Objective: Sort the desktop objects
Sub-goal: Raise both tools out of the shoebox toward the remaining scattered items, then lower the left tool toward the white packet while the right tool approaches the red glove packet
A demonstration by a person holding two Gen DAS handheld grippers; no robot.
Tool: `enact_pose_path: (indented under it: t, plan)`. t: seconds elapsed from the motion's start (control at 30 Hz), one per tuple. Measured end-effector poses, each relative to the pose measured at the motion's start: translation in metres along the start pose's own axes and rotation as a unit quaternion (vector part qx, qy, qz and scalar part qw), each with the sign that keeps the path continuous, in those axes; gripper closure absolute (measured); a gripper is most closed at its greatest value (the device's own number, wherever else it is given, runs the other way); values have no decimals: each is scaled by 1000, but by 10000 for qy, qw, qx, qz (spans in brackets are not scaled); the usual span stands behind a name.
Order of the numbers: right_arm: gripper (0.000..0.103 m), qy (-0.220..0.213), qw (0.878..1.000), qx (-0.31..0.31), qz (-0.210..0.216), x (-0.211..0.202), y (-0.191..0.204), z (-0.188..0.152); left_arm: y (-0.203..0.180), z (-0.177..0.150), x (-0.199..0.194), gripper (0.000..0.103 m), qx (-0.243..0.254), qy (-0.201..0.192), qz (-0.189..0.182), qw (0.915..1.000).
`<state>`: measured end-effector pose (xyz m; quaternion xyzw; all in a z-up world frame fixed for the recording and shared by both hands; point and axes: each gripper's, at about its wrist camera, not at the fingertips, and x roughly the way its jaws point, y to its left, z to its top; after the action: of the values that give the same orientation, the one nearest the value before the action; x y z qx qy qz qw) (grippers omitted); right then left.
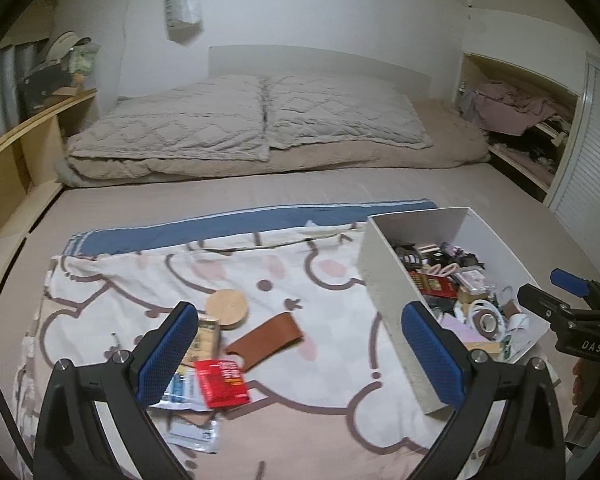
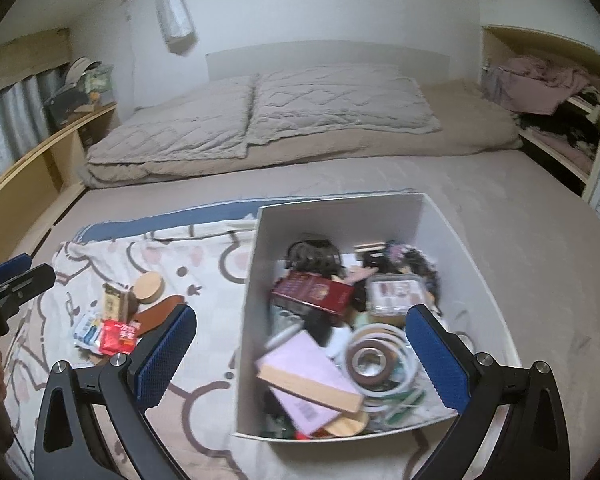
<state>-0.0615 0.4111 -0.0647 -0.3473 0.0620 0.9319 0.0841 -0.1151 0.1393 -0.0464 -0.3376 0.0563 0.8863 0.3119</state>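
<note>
Several loose items sit in a small pile on the cartoon-print cloth [image 1: 300,300], left of the white box [image 2: 380,216]: a red packet [image 1: 220,382] nearest, a brown leather sleeve [image 1: 266,340] just right of it, a round wooden disc [image 1: 228,307] farther back, a tan printed card [image 2: 114,304] beside the disc, clear plastic packets [image 1: 180,392] under and left of the red one; box stands on the cloth's right part, open top, packed: dark red booklet [image 2: 314,294], pink pad [image 2: 300,376] near the front wall, brown tape roll [image 2: 370,362] inside white rings, clear case [image 2: 396,292], black tangle at the far end; contents partly blurred in the right wrist view.

Left gripper [image 1: 300,360] hovers over the pile, jaws spread wide, nothing between the blue pads [image 1: 168,356]; right gripper [image 2: 300,360] hangs above the near end of the box, jaws likewise released and empty; each shows at the edge of the other's view.

Cloth lies on a beige bed [image 1: 260,188]; two grey quilted pillows [image 1: 244,116] at the far end; wooden shelf [image 1: 28,132] far left; alcove with clothes [image 2: 548,84] far right; white pouch [image 1: 182,0] hangs on the wall.
</note>
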Motion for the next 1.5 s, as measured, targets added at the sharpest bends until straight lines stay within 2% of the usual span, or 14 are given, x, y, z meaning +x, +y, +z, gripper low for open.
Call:
enact_pose_path:
  t: [0.73, 0.87, 1.2, 1.5]
  plan:
    - [0, 86, 9957, -630, 675, 18, 93, -2, 87, -32, -22, 1, -284, -30, 861, 9959]
    - [0, 109, 9939, -751, 804, 20, 107, -4, 99, -41, -24, 1, -287, -168, 987, 9946]
    - [0, 341, 9902, -980, 931, 35, 127, -13, 138, -71, 16, 1, -583, 560, 1306, 9881]
    - [0, 667, 9860, -1161, 994, 61, 149, -22, 145, -95, 44, 1, -332, 1060, 1459, 9830]
